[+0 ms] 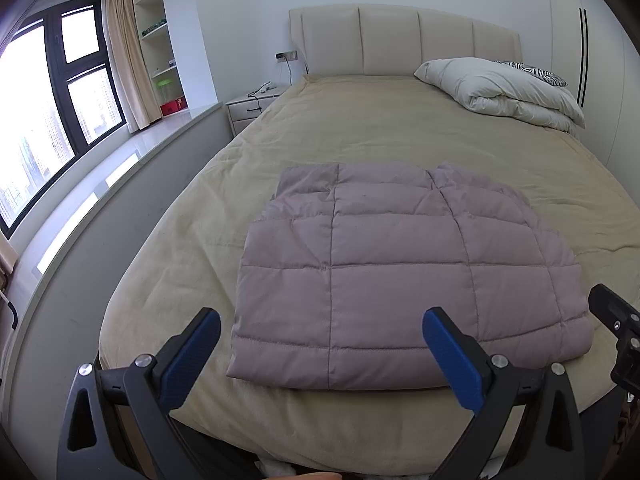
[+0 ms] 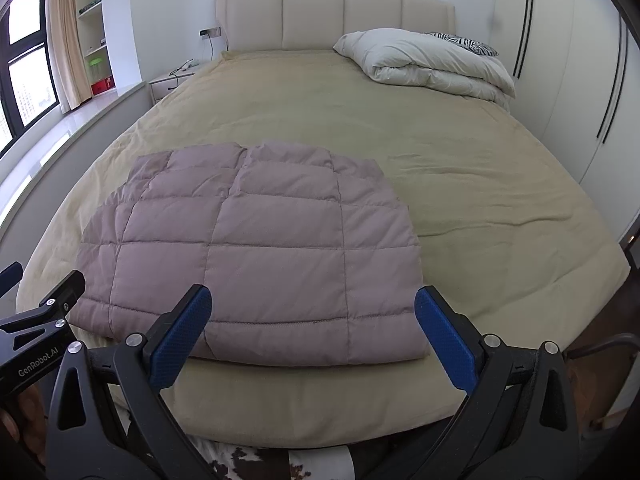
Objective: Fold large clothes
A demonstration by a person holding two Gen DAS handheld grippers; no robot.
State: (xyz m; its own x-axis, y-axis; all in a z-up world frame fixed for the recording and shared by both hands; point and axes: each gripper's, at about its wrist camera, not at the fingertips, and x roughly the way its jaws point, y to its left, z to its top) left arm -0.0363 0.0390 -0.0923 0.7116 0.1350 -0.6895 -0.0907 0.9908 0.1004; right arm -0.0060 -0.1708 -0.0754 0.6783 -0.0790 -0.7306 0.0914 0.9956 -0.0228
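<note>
A mauve quilted puffer garment (image 1: 396,276) (image 2: 256,248) lies folded into a compact rectangle on the beige bedspread (image 1: 360,128) (image 2: 460,184), near the foot of the bed. My left gripper (image 1: 322,326) hovers open above the bed's near edge, its blue pads (image 1: 192,356) apart and empty, just short of the garment's front hem. My right gripper (image 2: 312,304) is also open and empty, held over the garment's near right corner. Each gripper shows at the edge of the other's view.
A folded white duvet (image 1: 504,88) (image 2: 428,60) and a zebra-print pillow (image 2: 464,42) sit at the head, right side. A nightstand (image 1: 252,110) stands at the left by the headboard (image 1: 404,40). A window ledge (image 1: 100,184) runs along the left; wardrobes (image 2: 576,80) stand at the right.
</note>
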